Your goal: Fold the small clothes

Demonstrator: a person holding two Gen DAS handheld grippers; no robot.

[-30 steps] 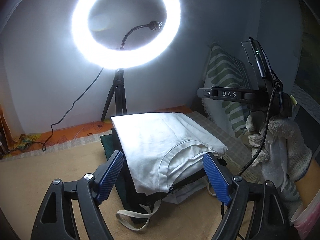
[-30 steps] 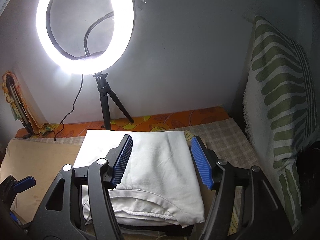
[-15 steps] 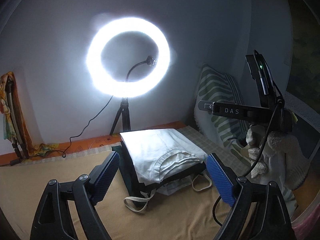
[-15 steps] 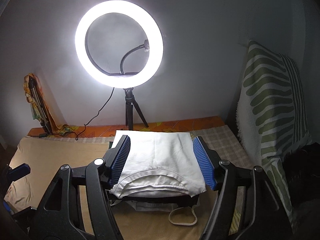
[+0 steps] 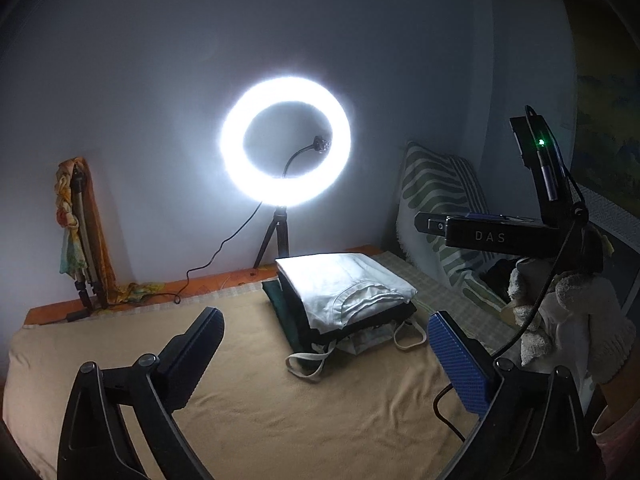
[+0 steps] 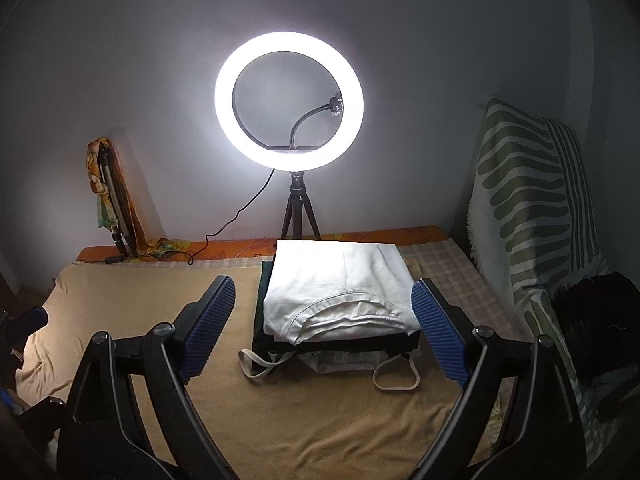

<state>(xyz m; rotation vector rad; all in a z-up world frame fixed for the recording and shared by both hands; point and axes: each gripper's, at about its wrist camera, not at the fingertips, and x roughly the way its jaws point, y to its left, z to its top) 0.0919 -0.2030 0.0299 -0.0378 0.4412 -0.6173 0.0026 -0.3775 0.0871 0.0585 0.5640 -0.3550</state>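
A folded white garment (image 6: 336, 284) lies on top of a stack of dark folded clothes (image 6: 336, 346) on the tan bed cover (image 6: 304, 416); the stack also shows in the left wrist view (image 5: 344, 292). White strap loops (image 6: 396, 376) stick out from under the stack. My right gripper (image 6: 324, 328) is open and empty, its blue pads (image 6: 438, 334) on either side of the stack's near end, apart from it. My left gripper (image 5: 328, 364) is open and empty, in front of the stack. The gloved right hand with its gripper body (image 5: 560, 312) shows at the right of the left wrist view.
A lit ring light on a tripod (image 6: 290, 100) stands behind the stack against the wall. A green-striped pillow (image 6: 528, 200) leans at the right. A folded tripod with a cloth (image 6: 112, 200) leans at the back left. A cable (image 6: 236, 216) runs along the back.
Both grippers have drawn back and up from the stack, which now looks smaller and farther. The white garment stays folded on top.
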